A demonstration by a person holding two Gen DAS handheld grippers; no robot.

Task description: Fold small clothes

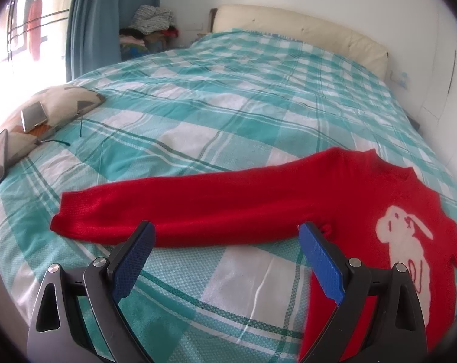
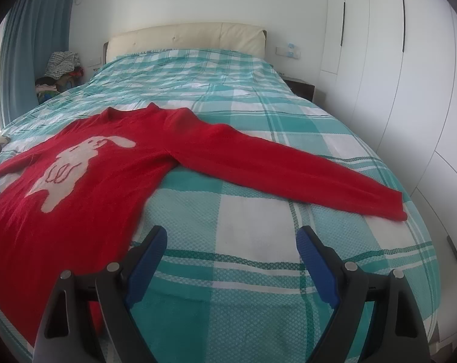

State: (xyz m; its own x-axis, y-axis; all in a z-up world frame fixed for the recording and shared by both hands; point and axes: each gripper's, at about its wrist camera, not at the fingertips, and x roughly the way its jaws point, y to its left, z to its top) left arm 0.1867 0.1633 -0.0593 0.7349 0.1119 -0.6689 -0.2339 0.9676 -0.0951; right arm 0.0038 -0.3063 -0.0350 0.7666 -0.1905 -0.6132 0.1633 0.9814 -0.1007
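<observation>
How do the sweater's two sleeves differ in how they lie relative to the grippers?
The left sleeve lies straight out, its lower edge at the fingertips of the left gripper; the right sleeve angles toward the bed's edge, clear of the right gripper. The left sleeve fills its gripper's gap; the right leaves checked bedspread there. Both lie flat, ungripped.

Home bedroom: checked bed (image 2: 258,96), padded headboard (image 2: 186,37), white wardrobes (image 2: 379,60).
</observation>
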